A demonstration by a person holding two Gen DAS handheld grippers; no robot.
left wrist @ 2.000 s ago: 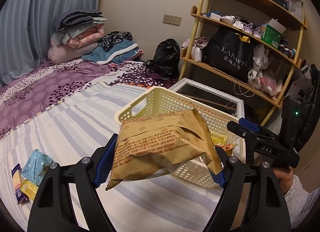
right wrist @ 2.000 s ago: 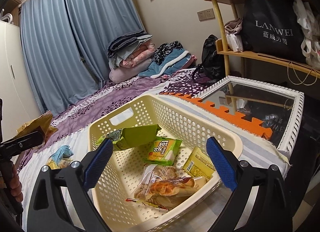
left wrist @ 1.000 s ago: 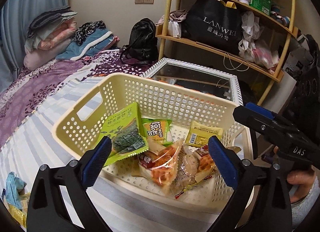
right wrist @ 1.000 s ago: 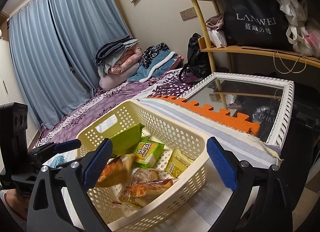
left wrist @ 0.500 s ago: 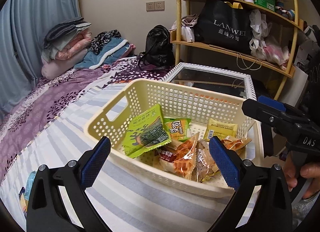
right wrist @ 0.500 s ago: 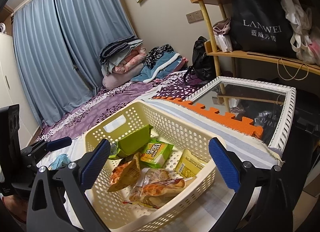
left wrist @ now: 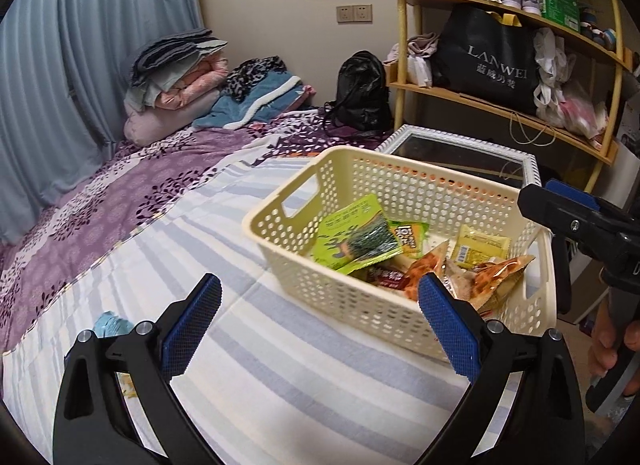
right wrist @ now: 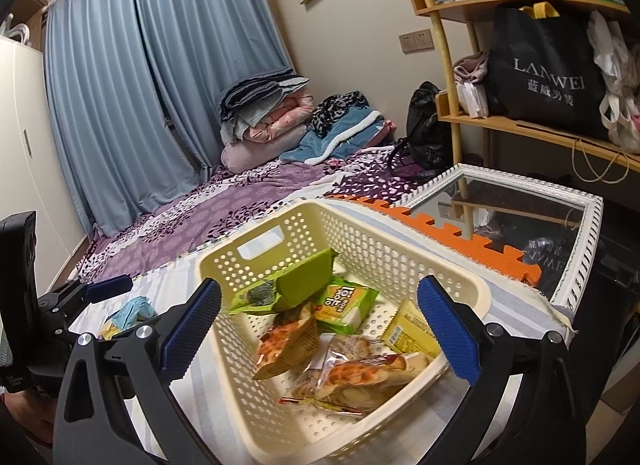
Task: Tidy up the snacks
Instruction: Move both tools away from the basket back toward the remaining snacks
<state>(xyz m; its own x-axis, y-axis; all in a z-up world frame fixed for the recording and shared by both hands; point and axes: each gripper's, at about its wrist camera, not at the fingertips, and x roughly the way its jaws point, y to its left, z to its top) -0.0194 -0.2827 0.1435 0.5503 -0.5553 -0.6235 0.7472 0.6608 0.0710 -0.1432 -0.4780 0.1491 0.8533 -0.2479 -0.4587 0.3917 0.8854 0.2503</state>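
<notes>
A cream perforated basket (left wrist: 288, 225) (right wrist: 472, 285) stands on the striped bed and holds several snack packets: a green seaweed pack (left wrist: 356, 241) (right wrist: 296, 281), a green cracker pack (right wrist: 344, 303), a yellow packet (left wrist: 482, 249) (right wrist: 408, 331) and an orange-brown bag (left wrist: 424, 269) (right wrist: 286, 343). My left gripper (left wrist: 320, 329) is open and empty, above the bed to the left of the basket. My right gripper (right wrist: 320, 329) is open and empty over the basket's near side. A blue packet (left wrist: 110, 323) (right wrist: 132, 311) and a yellow one (right wrist: 106, 331) lie loose on the bed at left.
A white-framed mirror (left wrist: 460, 153) (right wrist: 520, 205) lies beyond the basket, beside an orange foam mat (right wrist: 460, 241). A wooden shelf unit with a black bag (left wrist: 488, 61) stands at right. Folded bedding (left wrist: 176, 77) and a black backpack (left wrist: 362, 93) sit at the bed's far end.
My left gripper held a brown snack bag, let it go into the basket, and has drawn back to the left, open. My right gripper stayed open over the basket.
</notes>
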